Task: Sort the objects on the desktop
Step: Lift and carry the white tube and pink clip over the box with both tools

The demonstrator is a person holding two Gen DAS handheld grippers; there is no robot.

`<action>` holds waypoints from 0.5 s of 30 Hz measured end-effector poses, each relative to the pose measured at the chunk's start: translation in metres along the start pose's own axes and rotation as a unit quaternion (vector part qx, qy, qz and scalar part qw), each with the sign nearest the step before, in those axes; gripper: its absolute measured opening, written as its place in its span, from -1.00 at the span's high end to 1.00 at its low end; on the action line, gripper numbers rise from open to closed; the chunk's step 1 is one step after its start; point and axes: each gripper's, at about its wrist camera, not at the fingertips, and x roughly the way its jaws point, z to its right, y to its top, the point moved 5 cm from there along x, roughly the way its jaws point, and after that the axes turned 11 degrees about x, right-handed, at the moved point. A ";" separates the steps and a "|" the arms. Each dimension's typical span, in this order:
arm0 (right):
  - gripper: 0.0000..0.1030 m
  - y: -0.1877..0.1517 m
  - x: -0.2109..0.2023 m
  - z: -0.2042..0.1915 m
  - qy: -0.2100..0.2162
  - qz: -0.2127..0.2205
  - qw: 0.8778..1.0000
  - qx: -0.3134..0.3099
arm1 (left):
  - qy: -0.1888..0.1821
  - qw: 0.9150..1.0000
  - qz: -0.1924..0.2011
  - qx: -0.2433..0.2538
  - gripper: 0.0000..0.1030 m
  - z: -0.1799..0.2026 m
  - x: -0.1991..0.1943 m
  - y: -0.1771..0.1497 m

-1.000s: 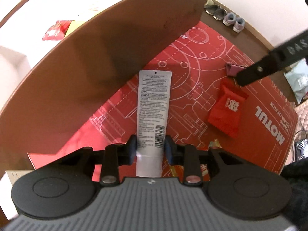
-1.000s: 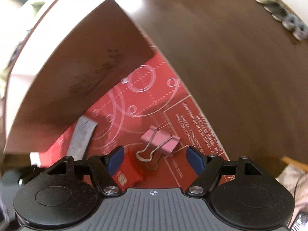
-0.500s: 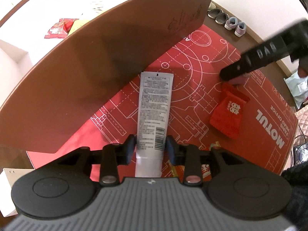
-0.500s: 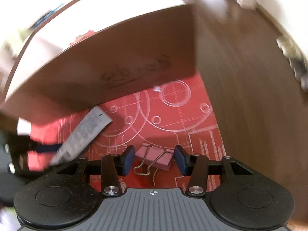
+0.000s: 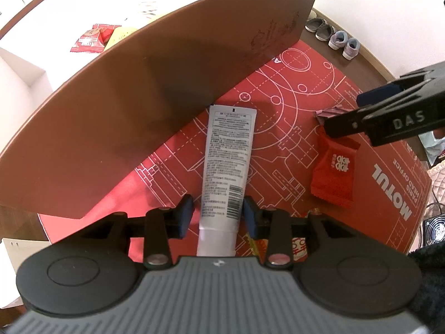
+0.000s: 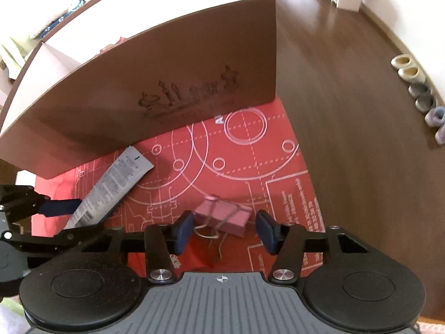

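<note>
A white tube (image 5: 228,150) with small print lies on the red mat (image 5: 375,208), its flat end against the cardboard box wall (image 5: 139,97). My left gripper (image 5: 218,217) straddles the tube's cap end, with thin gaps between pads and tube. A pink binder clip (image 6: 222,217) lies on the mat between the fingers of my right gripper (image 6: 224,231), whose jaws are closing, the pads still clear of the clip. A red sachet (image 5: 333,172) lies just below the right gripper (image 5: 389,117) in the left wrist view. The tube (image 6: 116,183) and left gripper (image 6: 66,220) show at the left of the right wrist view.
The tall brown box wall (image 6: 167,89) bounds the mat's far side; snack packets (image 5: 91,37) lie beyond it. Dark wood floor (image 6: 347,83) runs right of the mat, with shoes (image 6: 417,89) along the wall. A small fan (image 5: 436,231) sits off the mat's corner.
My left jaws have eased off the tube, which stays on the mat. My right gripper has rolled, shifted over the binder clip, and narrowed its jaws around it.
</note>
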 end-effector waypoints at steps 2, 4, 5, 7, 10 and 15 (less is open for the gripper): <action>0.19 0.000 0.002 -0.002 -0.003 0.003 1.000 -0.014 | 0.001 1.000 0.001 0.002 0.34 0.001 0.001 0.001; 0.20 -0.001 0.002 -0.003 0.001 0.006 1.000 -0.020 | 0.001 1.000 0.002 0.007 0.33 0.002 0.001 0.001; 0.20 -0.001 0.001 -0.003 0.003 0.009 1.000 -0.022 | 0.000 1.000 0.002 0.011 0.36 0.002 0.001 0.001; 0.20 0.001 -0.003 -0.002 0.013 0.022 0.999 -0.025 | -0.006 1.000 0.002 0.017 0.48 0.003 0.001 0.003; 0.20 0.006 -0.015 -0.001 0.026 0.039 0.999 -0.027 | -0.010 1.000 0.000 0.018 0.50 0.004 0.001 0.003; 0.20 0.013 -0.035 0.002 0.053 0.049 0.997 -0.013 | -0.027 1.000 0.013 -0.001 0.50 0.002 -0.010 0.003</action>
